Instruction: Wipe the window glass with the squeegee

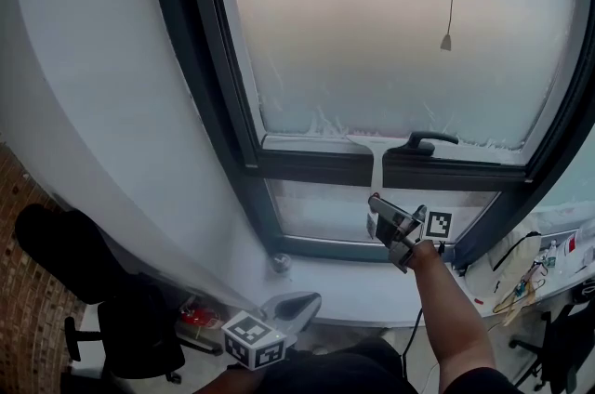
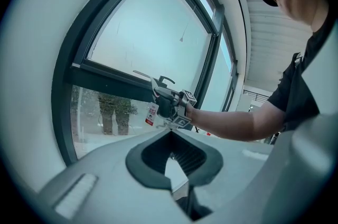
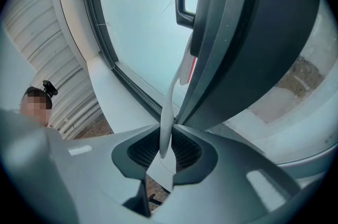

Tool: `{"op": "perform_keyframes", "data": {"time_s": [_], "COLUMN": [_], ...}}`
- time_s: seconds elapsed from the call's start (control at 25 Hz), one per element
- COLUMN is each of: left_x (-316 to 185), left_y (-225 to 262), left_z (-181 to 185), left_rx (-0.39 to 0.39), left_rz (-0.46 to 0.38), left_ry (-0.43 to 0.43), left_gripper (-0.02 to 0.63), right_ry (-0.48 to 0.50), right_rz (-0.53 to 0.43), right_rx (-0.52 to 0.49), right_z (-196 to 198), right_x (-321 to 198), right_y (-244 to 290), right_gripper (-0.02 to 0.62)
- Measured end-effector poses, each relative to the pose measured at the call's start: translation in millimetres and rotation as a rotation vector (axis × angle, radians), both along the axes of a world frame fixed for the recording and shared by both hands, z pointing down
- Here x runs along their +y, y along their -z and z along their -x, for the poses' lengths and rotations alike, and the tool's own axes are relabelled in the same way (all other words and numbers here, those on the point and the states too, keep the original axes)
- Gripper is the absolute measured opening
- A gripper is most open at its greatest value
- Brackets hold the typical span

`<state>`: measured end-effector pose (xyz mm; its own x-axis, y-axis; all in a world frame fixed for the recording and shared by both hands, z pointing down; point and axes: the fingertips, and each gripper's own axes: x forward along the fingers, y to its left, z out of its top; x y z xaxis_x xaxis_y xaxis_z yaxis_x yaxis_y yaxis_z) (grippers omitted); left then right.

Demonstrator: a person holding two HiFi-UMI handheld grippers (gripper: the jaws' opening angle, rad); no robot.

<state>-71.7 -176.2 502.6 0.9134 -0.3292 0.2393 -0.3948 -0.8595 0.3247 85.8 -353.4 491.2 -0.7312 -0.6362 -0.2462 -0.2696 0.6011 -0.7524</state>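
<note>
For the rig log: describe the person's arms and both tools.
The left tool and right tool have light grey moulded shells, dark ribbed pads, and a cube of black-and-white square markers each. The right forearm is bare below a black short sleeve.

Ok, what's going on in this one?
A person is cleaning a window with a gripper in each hand. The right gripper is shut on the handle of the white squeegee, whose blade sits at the bottom edge of the foggy upper pane. The left gripper hangs low, shut and empty, away from the glass.
</note>
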Motion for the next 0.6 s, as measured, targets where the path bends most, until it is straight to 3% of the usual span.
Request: {"op": "perform_keyframes", "data": {"time_s": [0.4, 0.6], "left_x": [-4, -2], "left_y": [11, 14], "left_z": [-12, -34], "left_rx": [0.014, 0.033], "left_rz": [-0.025, -0.041], "left_ry": [-0.039, -0.053], "left_gripper": [0.000, 0.000], "right_ry": [0.021, 0.008], "right_rz": [-0.115, -0.195], "right_rx": [0.014, 0.021], "right_z": [13, -1], "right_x": [31, 56], "right_y": [57, 99], "right_gripper": [0.086, 0.086]}}
